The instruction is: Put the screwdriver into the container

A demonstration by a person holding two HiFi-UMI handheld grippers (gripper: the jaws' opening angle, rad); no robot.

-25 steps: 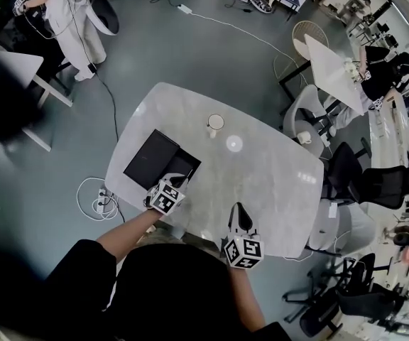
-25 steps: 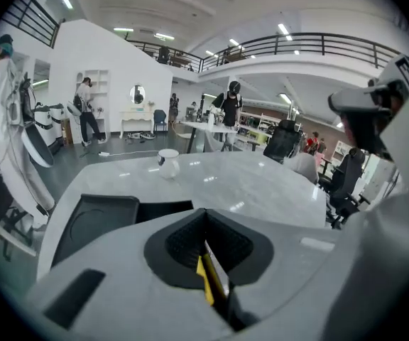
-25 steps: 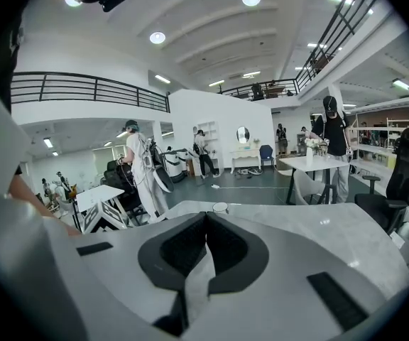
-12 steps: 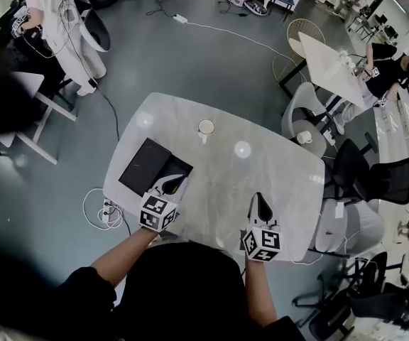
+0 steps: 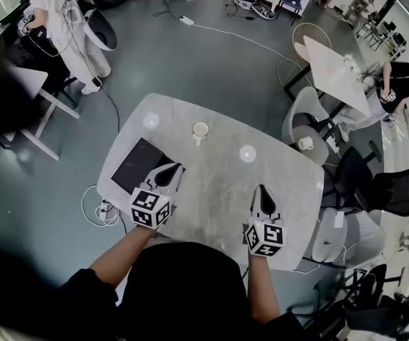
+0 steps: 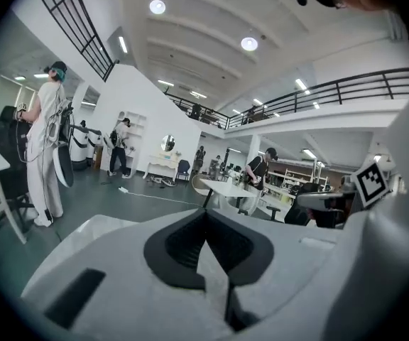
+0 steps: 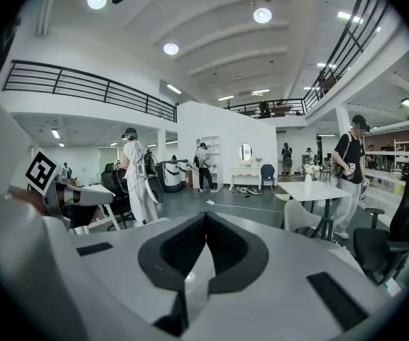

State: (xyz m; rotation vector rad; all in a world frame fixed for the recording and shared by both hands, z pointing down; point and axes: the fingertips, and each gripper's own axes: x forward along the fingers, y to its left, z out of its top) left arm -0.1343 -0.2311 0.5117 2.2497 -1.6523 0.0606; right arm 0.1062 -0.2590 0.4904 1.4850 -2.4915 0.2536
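A flat black container (image 5: pixel 135 163) lies on the left part of the marble table (image 5: pixel 219 183). I can see no screwdriver in any view. My left gripper (image 5: pixel 167 170) hovers at the container's near right corner, jaws closed to a point with nothing between them. In the left gripper view, the left gripper (image 6: pixel 206 210) points out over the table edge toward the room. My right gripper (image 5: pixel 262 189) is over the table's near right part, also shut and empty. In its own view, the right gripper (image 7: pixel 206 215) faces the open hall.
A white cup (image 5: pixel 200 129) stands at the table's middle back. Chairs (image 5: pixel 311 116) crowd the right side, with another white table (image 5: pixel 336 73) beyond. A power strip and coiled cable (image 5: pixel 101 206) lie on the floor at left. A person in white (image 5: pixel 66 20) stands far left.
The head view has shifted. My right gripper has come farther forward over the table. The left one has stayed by the black container's near corner. Both remain shut.
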